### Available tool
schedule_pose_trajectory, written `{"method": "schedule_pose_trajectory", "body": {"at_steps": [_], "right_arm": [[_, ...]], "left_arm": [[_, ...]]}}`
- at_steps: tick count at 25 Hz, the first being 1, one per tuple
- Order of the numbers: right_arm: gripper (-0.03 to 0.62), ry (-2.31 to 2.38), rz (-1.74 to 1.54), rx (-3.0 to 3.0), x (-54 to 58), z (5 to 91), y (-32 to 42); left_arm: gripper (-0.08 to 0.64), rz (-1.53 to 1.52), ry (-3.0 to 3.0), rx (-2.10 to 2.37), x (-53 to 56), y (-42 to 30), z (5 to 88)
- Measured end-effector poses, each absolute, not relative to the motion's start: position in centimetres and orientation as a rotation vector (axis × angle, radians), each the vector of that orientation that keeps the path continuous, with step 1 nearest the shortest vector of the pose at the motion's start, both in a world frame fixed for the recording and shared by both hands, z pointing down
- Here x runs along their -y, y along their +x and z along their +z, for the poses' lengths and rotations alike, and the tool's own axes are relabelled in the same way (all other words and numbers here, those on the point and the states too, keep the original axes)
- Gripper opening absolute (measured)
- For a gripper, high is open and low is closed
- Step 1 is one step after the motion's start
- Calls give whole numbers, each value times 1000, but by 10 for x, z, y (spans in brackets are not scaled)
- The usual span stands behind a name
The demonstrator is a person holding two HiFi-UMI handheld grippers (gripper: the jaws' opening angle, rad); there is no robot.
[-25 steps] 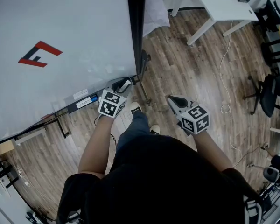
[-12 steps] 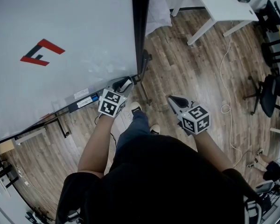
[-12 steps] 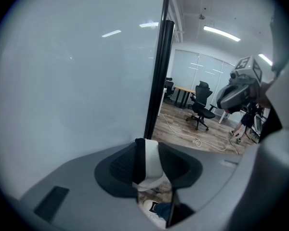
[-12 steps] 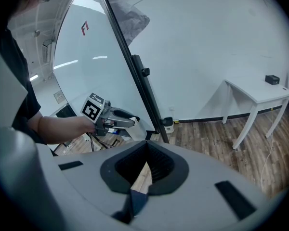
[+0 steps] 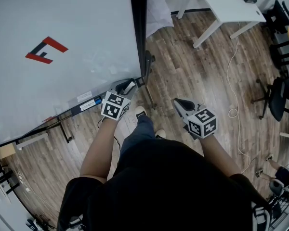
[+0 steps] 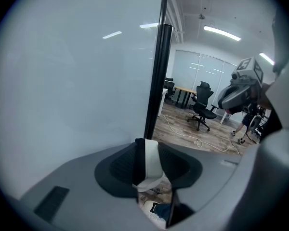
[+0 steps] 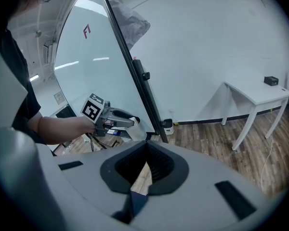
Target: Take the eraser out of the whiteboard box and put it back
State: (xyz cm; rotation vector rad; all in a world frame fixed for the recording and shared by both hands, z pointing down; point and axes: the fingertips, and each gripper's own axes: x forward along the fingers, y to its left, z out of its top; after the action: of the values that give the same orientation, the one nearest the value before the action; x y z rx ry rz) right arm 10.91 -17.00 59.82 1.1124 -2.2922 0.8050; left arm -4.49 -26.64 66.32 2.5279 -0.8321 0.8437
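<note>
Right gripper [image 7: 145, 165], jaws together and empty, hangs over the wood floor [image 5: 192, 66]; left gripper [image 5: 125, 87] clamps the white-and-black eraser [image 6: 152, 163] upright between its jaws, just beside the lower right corner of the whiteboard [image 5: 62, 42]; the eraser seems to be out, with its return left to do; the box itself cannot be made out.

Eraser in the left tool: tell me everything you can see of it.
The eraser is a small block: white body, dark layer along one side, felt by its look. It is clamped by the left tool, its end poking past the pads, near the lower corner of the whiteboard. Contact with the board cannot be told.
</note>
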Motion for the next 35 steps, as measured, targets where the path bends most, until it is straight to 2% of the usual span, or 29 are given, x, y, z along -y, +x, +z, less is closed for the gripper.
{"method": "schedule_pose_trajectory", "body": {"at_steps": [35], "right_arm": [[-5,1124,699,2382,117,553,130]], "left_arm": [[146,727,2618,1071,230,-57,564]]}}
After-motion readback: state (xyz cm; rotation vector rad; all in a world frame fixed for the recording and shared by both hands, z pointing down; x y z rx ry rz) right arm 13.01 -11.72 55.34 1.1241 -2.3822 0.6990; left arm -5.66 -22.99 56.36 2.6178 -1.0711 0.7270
